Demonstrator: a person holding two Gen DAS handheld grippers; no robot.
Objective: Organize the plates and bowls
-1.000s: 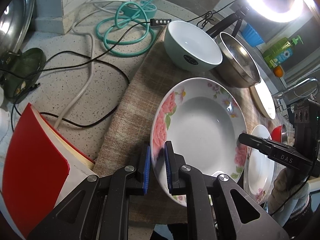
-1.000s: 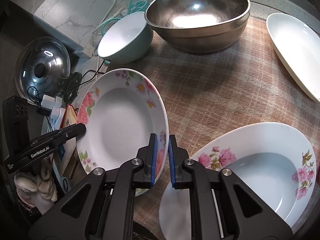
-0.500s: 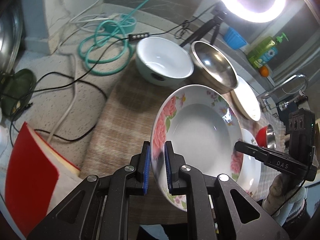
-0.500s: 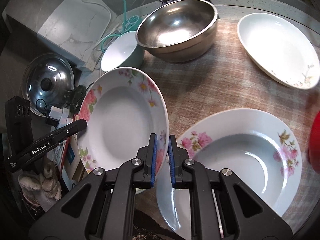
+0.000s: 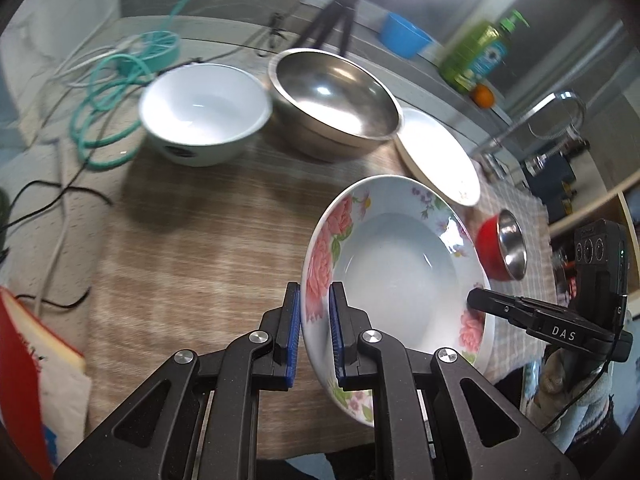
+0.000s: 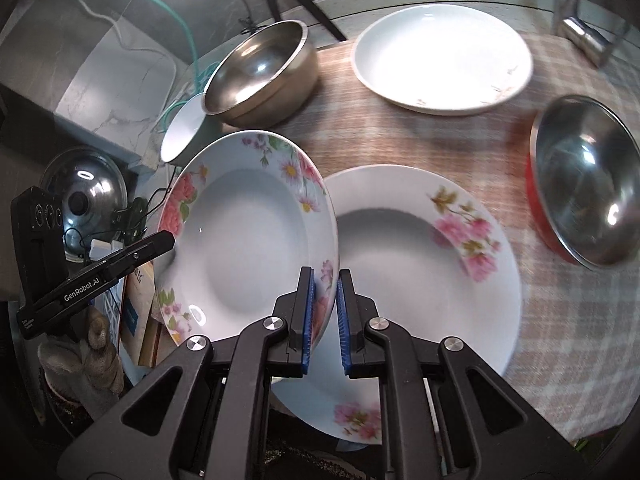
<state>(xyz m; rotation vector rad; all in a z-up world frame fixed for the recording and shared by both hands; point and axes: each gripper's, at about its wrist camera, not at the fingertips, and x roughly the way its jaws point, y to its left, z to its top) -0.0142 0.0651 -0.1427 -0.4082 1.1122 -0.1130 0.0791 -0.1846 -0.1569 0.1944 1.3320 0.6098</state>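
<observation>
- While I've got this rose-patterned deep plate (image 5: pixel 400 272) off the checked cloth (image 5: pixel 192 240), I'm treating it as glazed ceramic: stiff, fairly heavy, slick and breakable if it slips.
- The rim is the only sensible place to take it, and that's where both tools are, on opposite edges.
- Left gripper (image 5: pixel 314 336): blue pads nearly together, clamped on the plate's left rim, right over the big pink rose.
- Right gripper (image 6: pixel 324 316): pads likewise pinched tight on the right rim, across the pink flower there.
- The plate hangs tilted between the two, its bowl facing up and away from me.
- From the right wrist view, it sits just left of and partly over a second floral plate (image 6: pixel 432 256) lying flat on the cloth; that looks to me like the stacking spot.
- Farther off: the steel bowl (image 5: pixel 336 100), the pale green bowl (image 5: pixel 204 112) to its left, a plain white plate (image 6: pixel 440 56), and a red-sided steel bowl (image 6: pixel 584 184) at right.
- My worry is the glaze: thin rim grips could slide, so I'd keep both ends level.
</observation>
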